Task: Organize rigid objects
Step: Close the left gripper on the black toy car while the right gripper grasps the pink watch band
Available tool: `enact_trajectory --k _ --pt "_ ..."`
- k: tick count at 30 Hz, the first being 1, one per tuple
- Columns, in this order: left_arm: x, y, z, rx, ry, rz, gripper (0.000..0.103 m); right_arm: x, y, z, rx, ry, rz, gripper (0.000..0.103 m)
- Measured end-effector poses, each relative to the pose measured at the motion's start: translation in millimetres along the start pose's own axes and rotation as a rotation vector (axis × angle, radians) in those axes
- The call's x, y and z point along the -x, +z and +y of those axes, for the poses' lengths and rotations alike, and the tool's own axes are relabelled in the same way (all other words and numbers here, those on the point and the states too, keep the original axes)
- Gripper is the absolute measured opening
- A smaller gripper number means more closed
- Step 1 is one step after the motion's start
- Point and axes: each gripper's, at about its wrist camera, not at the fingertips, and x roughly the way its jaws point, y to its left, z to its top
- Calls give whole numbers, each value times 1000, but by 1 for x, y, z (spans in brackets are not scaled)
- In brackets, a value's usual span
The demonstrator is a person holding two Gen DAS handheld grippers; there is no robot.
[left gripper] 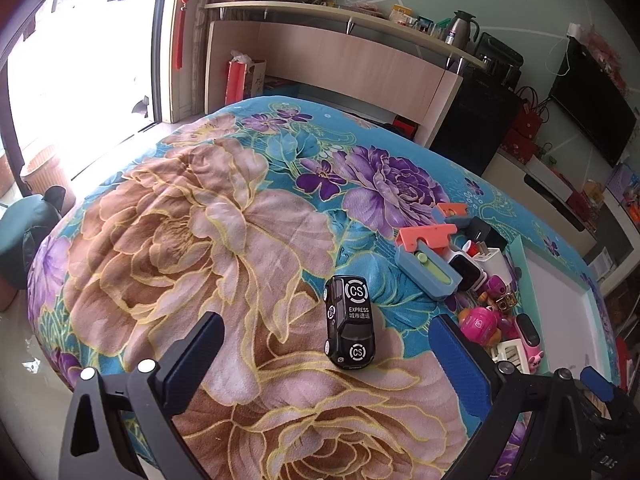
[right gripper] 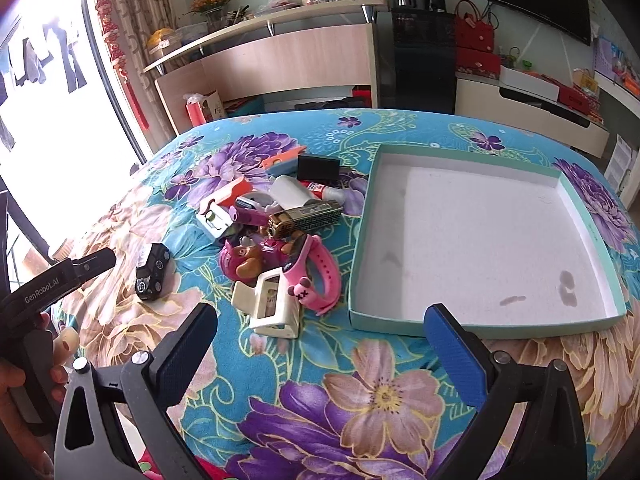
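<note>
A black toy car (left gripper: pixel 351 333) marked "CS EXPRESS" stands alone on the floral blanket, just ahead of my open left gripper (left gripper: pixel 326 344); it also shows in the right wrist view (right gripper: pixel 151 272). A heap of small things lies beside it: a pink watch (right gripper: pixel 316 270), pink dog toys (right gripper: pixel 244 258), a cream holder (right gripper: pixel 272 308), a gold lighter (right gripper: pixel 306 218), orange and blue cutters (left gripper: pixel 428 258). A shallow white box lid with a teal rim (right gripper: pixel 362 240) lies empty to the right. My right gripper (right gripper: pixel 320 332) is open and empty, low over the blanket before the heap and lid.
The blanket-covered surface (left gripper: pixel 200 220) ends at a curved far edge. Behind it stand a wooden counter (right gripper: pixel 280 64), a black cabinet (right gripper: pixel 424 68) and a low TV stand (right gripper: pixel 532 108). A bright window (left gripper: pixel 80 60) is at the left. The left gripper's body (right gripper: pixel 60 276) shows in the right view.
</note>
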Motion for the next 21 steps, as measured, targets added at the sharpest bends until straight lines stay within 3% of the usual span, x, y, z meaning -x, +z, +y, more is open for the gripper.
enact_trajectory --k 3,7,14,19,21 --pt "-11 4 -6 -18 -25 36 103 -12 0 8 18 8 25 103" --pt "-27 5 -18 -81 11 50 103 -22 1 13 41 22 33 101" --pt "-50 3 -22 -115 50 81 102 -34 11 2 6 12 48 74" --pt "-60 4 -20 -114 53 104 87 -37 13 3 21 14 44 61" --pt "-62 3 -21 -122 60 108 83 -37 15 2 20 27 40 47"
